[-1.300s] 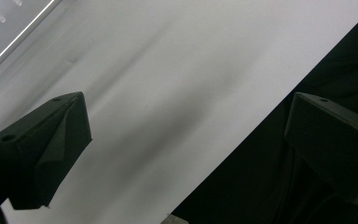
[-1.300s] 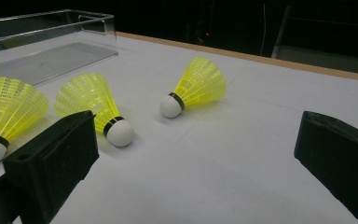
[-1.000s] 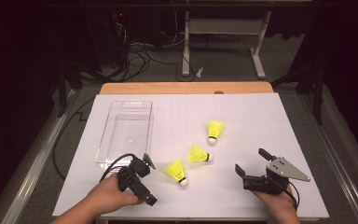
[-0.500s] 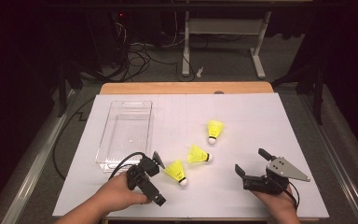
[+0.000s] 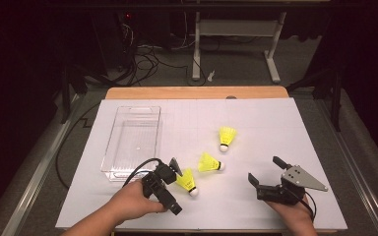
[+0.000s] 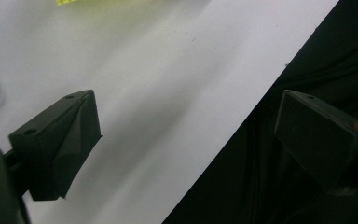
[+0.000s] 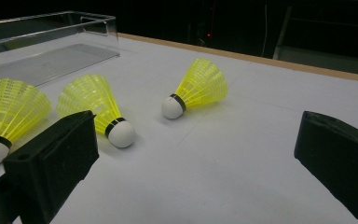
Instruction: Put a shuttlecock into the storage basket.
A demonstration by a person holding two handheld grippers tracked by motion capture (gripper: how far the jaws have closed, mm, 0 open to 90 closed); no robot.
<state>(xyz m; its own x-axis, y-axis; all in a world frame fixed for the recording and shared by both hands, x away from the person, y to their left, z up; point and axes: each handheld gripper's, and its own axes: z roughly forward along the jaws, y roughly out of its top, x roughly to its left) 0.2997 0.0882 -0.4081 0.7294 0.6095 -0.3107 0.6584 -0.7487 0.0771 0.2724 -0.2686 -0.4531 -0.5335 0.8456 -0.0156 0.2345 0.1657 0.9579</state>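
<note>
Three yellow shuttlecocks with white cork tips lie on the white table sheet (image 5: 256, 123): a far one (image 5: 227, 137) (image 7: 200, 88), a middle one (image 5: 209, 163) (image 7: 95, 105) and a near one (image 5: 187, 181) (image 7: 11, 116). My left gripper (image 5: 175, 186) (image 6: 186, 114) is open, held on its side at the left of the near shuttlecock, whose skirt lies close to the gap between the jaws. A sliver of yellow (image 6: 74, 2) edges the top of the left gripper view. My right gripper (image 5: 266, 170) (image 7: 198, 135) rests open near the front right, empty and facing the shuttlecocks.
A clear plastic tray (image 5: 130, 142) (image 7: 51, 42) stands empty at the left, just behind my left hand (image 5: 133, 204). The table's front edge runs close under both hands. Beyond the wooden far edge (image 5: 197, 92) are cables and a desk frame on the floor.
My left gripper has slid right, up to the near shuttlecock. The right gripper and all three shuttlecocks have stayed where they were.
</note>
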